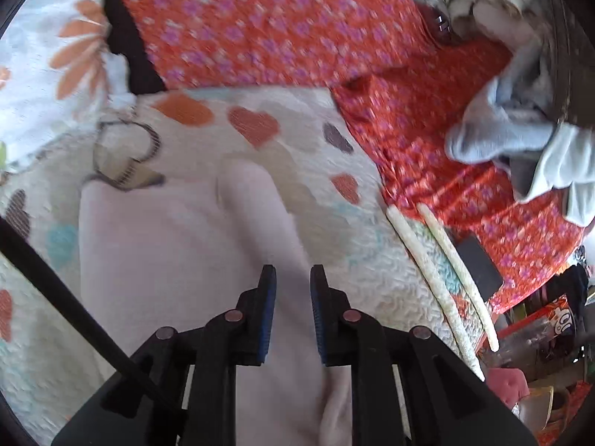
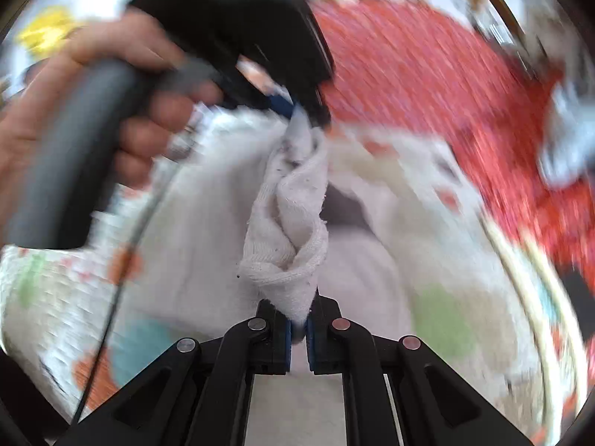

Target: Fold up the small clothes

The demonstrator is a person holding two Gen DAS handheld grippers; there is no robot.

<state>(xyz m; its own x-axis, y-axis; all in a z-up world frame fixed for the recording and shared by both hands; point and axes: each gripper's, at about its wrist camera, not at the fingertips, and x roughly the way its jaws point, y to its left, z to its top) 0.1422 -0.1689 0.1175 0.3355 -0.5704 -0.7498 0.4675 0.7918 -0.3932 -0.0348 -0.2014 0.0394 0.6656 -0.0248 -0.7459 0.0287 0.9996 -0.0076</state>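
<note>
Holding: right tongs (image 2: pixel 297 319) clamped on white sock (image 2: pixel 290 223); left tongs (image 2: pixel 297 111) at 12 o'clock pinched its far end (blurred).
Advice: keep sock taut, lower evenly onto bed quilt (image 2: pixel 193 204).

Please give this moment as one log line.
left gripper: grips white sock | right gripper: grips other end | sock: twisted

Right wrist view: heavy motion blur over the quilt (image 2: pixel 427 223) and red cloth (image 2: pixel 446 74); their prints cannot be read there. The hand (image 2: pixel 93 111) is cut off by the left edge. The far end of the white sock (image 2: pixel 290 215) is hidden behind the left tongs (image 2: pixel 293 111); whether they pinch it cannot be told. Left wrist view: the grey socks (image 1: pixel 502 137) are cut off at the right edge. Clutter at lower right (image 1: pixel 550 334) is too blurred to identify.
</note>
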